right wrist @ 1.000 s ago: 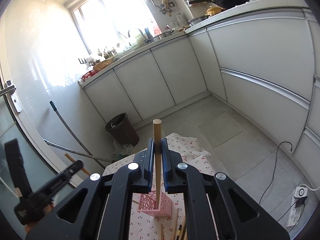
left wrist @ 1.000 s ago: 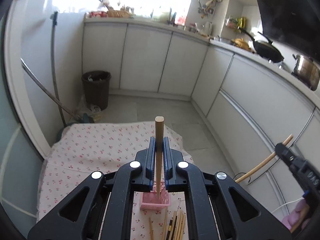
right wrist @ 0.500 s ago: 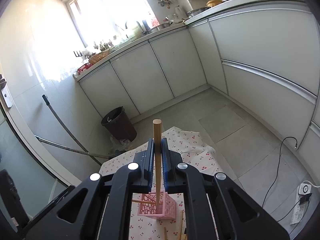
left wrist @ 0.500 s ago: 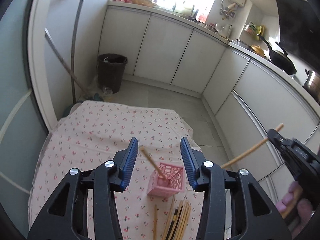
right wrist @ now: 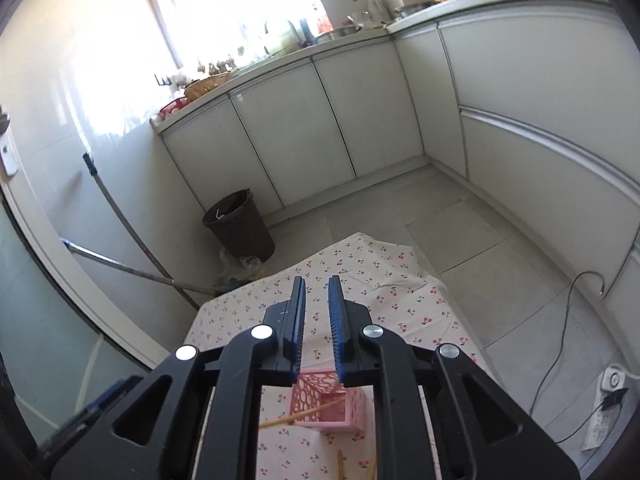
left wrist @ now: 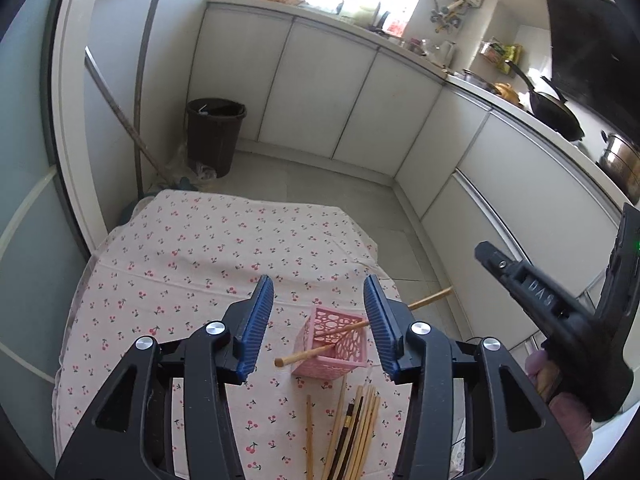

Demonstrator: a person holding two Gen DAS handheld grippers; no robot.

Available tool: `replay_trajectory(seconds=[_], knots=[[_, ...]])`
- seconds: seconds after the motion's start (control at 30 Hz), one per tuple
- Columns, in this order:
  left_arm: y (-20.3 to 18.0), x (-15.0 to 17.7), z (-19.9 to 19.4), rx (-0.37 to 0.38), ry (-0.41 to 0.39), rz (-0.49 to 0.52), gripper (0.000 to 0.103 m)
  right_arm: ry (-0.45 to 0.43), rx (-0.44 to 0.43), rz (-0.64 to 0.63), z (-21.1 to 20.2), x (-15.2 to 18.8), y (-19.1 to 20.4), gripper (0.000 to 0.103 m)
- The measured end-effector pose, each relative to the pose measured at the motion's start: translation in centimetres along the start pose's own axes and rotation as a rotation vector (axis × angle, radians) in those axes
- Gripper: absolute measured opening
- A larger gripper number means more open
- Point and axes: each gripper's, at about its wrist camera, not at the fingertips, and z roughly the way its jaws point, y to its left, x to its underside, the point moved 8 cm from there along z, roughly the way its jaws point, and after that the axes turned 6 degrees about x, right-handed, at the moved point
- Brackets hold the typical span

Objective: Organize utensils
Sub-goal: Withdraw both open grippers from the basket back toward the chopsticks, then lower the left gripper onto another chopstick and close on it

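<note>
Step in hand looks like mid-sort: chopsticks going one by one into the pink perforated plastic holder [left wrist: 334,344], which stands on the cherry-print tablecloth [left wrist: 192,256]. Two light wooden chopsticks [left wrist: 320,350] sit in it, both leaning hard: one tips out toward the near-left, the other pokes out toward the right edge of the table. Left gripper [left wrist: 318,328] hangs above the holder, jaws spread wide, nothing in them. Right gripper [right wrist: 317,330] is also over the holder, jaws only narrowly apart, empty. A loose bundle of wooden chopsticks plus one dark one [left wrist: 352,432] lies flat on the cloth just in front of the holder, not yet sorted. Next move likely calls for dropping to that bundle, pinching a single stick near its end, and lifting it upright over the holder.
</note>
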Motion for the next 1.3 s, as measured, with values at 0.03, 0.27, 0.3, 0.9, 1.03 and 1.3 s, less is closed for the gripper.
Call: replay_trajectory(seconds=[0.03,0.27,0.3,0.9,1.03,1.3], knots=[[-0.3,0.1,-0.2,0.003,0.000,0.010,0.049,-0.002,0.004,-0.009,-0.3,0.2,0.1,0.024],[-1.9,2.2,-0.4,-0.020,0.035,0.085,0.056,0.039,0.083,-0.103,-2.2,4.4,-1.2,0.036],[-2.0,2.7,-0.4,-0.028,0.041,0.095,0.059,0.051,0.096,-0.114,-2.4,5.1,-1.5,0.041],[0.3,10.6,1.8,-0.120,0.192,0.109,0.095,0.101,0.291,-0.230,-4.6,12.3,-6.4,0.084],[0.7,13.1,4.5,-0.130,0.300,0.155,0.096,0.138,0.336,-0.230,-4.6,13.2,-9.0,0.093],[3.3,19.5,11.5,-0.184,0.568,0.041,0.096,0.395,0.247,-0.040,-2.8,16.7,-13.7,0.093]])
